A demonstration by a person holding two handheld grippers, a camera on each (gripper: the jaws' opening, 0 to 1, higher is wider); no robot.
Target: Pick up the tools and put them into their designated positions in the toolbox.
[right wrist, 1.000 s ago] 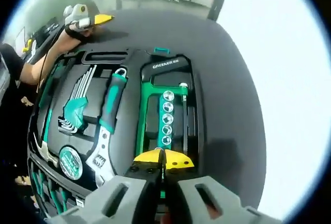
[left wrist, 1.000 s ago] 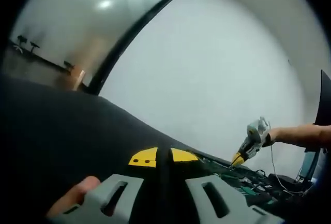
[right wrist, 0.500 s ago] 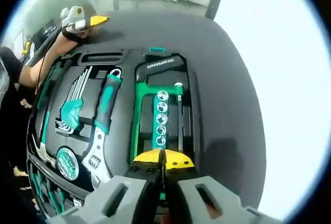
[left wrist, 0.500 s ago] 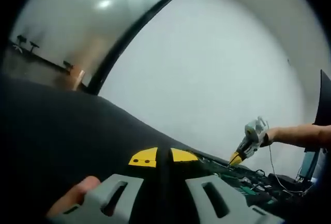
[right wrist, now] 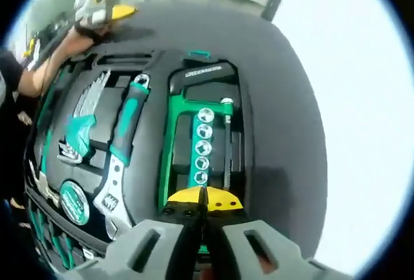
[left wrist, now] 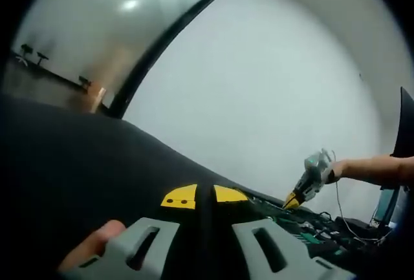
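Note:
An open toolbox (right wrist: 253, 118) with a black foam tray lies on a dark table. In its slots sit a green hacksaw (right wrist: 169, 144), a rail of sockets (right wrist: 203, 143), a green-handled adjustable wrench (right wrist: 123, 144), a hex key set (right wrist: 79, 125) and a round green tape measure (right wrist: 72, 201). My right gripper (right wrist: 204, 199) hovers over the hacksaw's near end, yellow tips shut with nothing seen between them. My left gripper (left wrist: 204, 196) is shut above the black surface. It also appears beyond the toolbox's far left corner as the left gripper (right wrist: 103, 11).
In the left gripper view a person's arm holds the right gripper (left wrist: 309, 182) over the toolbox edge (left wrist: 310, 228) at the right. A fingertip (left wrist: 97, 241) shows beside the left jaws. Pale floor (right wrist: 362, 131) lies past the table's rim.
The right gripper view has shifted and rolled slightly over the toolbox. In the left gripper view the right gripper has dipped a little lower. Both stay shut.

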